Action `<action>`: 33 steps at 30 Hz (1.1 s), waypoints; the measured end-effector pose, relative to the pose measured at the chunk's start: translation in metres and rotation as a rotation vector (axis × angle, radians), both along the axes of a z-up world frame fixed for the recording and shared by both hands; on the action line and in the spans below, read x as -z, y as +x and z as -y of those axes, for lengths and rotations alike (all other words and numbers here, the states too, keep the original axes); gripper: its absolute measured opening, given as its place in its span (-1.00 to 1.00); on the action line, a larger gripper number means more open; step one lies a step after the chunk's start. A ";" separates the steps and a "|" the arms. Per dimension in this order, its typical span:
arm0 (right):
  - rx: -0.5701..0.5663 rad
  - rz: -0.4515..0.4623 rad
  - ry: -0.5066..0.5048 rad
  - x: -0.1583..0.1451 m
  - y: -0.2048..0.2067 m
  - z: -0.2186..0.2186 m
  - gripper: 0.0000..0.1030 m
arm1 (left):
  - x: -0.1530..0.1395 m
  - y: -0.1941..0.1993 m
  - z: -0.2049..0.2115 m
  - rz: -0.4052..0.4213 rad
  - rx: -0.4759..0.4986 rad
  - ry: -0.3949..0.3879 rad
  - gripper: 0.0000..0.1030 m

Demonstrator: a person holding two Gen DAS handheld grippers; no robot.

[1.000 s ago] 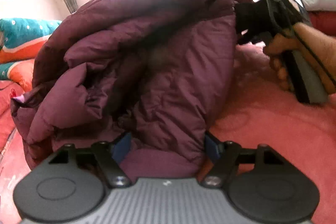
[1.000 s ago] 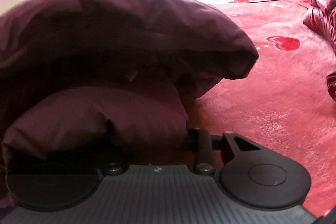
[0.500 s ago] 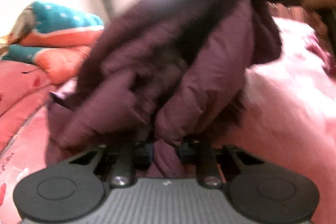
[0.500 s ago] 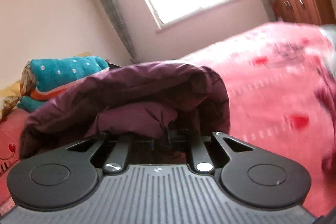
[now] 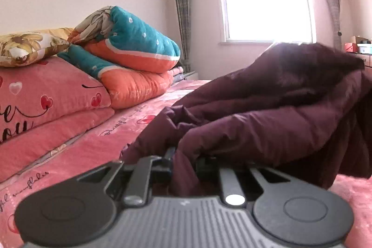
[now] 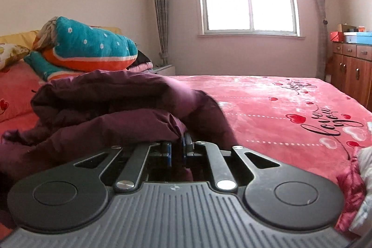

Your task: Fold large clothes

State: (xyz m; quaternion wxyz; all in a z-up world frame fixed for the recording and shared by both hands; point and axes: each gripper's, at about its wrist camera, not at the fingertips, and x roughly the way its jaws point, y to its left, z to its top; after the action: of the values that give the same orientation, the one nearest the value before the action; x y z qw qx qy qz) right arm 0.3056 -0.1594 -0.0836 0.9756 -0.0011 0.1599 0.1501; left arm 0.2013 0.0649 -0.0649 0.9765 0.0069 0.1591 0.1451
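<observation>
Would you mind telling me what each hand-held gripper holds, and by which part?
Both pinch the dark purple padded coat: the left hand-held gripper and the right hand-held gripper each clamp a near-edge fold.

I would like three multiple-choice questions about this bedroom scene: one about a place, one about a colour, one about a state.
1. Where does the quilt lie?
A. on the pillows
B. on the cabinet
C. on the floor

2. What colour is the jacket?
A. white
B. dark purple
C. green

3. How is the right gripper?
A. wide open
B. out of view
C. shut on the jacket

Key: 1 A, it rests above the pillows; 2 B, both views show dark purple; 3 C, fabric is pinched between its closed fingers.
</observation>
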 end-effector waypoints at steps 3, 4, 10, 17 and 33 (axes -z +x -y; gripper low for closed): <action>0.012 -0.004 0.009 0.000 -0.011 0.005 -0.85 | -0.008 -0.014 0.002 0.021 0.017 -0.006 -0.75; 0.017 -0.003 0.011 0.000 -0.016 0.008 -0.86 | -0.013 -0.019 0.002 0.031 0.022 -0.006 -0.76; 0.051 0.029 0.023 -0.014 -0.047 0.027 -0.87 | -0.039 -0.057 0.008 0.089 0.059 -0.005 -0.76; 0.067 0.113 0.023 -0.052 -0.101 0.051 -0.90 | -0.074 -0.102 0.024 0.164 0.118 0.030 -0.76; 0.091 0.017 0.031 -0.058 -0.193 0.109 -0.80 | -0.045 -0.178 0.051 -0.109 0.277 0.062 -0.77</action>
State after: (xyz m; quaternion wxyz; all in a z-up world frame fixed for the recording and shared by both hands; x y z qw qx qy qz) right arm 0.1123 -0.2689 -0.0251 0.9826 0.0199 0.1494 0.1082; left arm 0.0234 0.0142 -0.0195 0.9764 0.0667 0.2049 0.0130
